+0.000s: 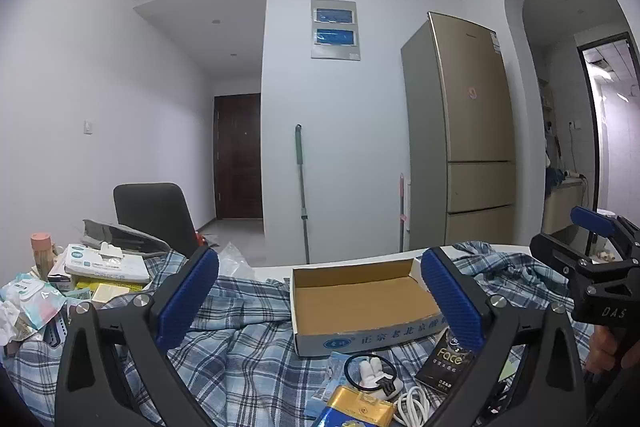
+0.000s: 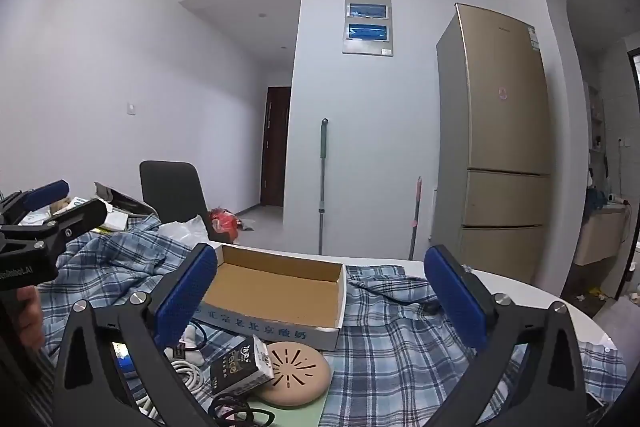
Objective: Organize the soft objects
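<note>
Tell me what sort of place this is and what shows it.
Most likely a lived-in flat, a dining area beside the kitchen. A tall gold fridge stands against the wall, a mop leans nearby, and a table is covered by a plaid shirt and household clutter.

Right gripper (image 2: 320, 293) hovers over a plaid shirt (image 2: 400, 347), jaws wide apart.
An empty cardboard box (image 2: 276, 291) lies on the shirt, near a black tissue pack (image 2: 240, 367) and a tan disc (image 2: 298, 373).

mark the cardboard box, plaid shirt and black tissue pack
cardboard box (image 1: 356, 297), left wrist view, brown inner floor.
plaid shirt (image 2: 400, 347), right wrist view, flat checked cloth.
black tissue pack (image 2: 236, 367), right wrist view, printed face.
</note>
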The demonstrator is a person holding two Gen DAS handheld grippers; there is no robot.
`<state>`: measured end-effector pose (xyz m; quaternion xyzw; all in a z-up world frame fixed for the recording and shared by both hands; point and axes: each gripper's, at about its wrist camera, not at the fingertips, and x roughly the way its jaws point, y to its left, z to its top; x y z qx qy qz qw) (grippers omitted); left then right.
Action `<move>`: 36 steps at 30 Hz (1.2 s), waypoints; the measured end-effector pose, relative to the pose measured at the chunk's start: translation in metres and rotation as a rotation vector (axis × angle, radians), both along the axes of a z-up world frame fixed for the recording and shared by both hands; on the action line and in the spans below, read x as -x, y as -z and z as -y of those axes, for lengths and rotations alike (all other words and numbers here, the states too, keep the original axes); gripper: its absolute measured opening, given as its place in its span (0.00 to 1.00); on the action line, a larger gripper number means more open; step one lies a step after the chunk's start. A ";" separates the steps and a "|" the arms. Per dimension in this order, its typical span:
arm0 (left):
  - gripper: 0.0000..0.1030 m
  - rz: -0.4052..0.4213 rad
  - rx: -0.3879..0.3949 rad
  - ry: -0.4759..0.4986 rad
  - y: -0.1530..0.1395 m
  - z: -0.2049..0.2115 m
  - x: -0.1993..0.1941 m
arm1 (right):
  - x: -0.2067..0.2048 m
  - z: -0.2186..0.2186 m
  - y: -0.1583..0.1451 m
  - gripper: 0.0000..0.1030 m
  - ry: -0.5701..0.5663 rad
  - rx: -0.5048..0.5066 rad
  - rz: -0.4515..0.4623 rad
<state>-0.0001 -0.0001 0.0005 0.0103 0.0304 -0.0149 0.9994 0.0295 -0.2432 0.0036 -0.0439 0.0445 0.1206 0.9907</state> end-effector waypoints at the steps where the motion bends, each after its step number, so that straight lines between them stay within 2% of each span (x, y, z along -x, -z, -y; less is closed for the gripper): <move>1: 1.00 -0.002 -0.006 -0.004 0.000 0.001 0.000 | 0.000 0.001 -0.001 1.00 0.002 0.000 -0.003; 7: 1.00 -0.012 -0.008 0.004 0.002 0.002 -0.003 | -0.007 0.001 0.001 1.00 -0.024 -0.004 -0.045; 18: 1.00 -0.077 0.053 0.007 0.005 -0.011 -0.015 | -0.009 -0.005 0.003 1.00 -0.035 0.027 -0.061; 24: 1.00 -0.057 0.038 0.026 0.005 -0.007 -0.012 | -0.011 -0.003 0.002 1.00 -0.025 0.017 -0.071; 31: 1.00 -0.030 0.005 -0.017 0.005 -0.001 -0.007 | -0.011 -0.002 0.003 1.00 -0.024 0.016 -0.067; 36: 1.00 -0.030 0.009 -0.021 0.005 -0.001 -0.007 | -0.013 -0.005 0.004 1.00 -0.020 0.027 -0.075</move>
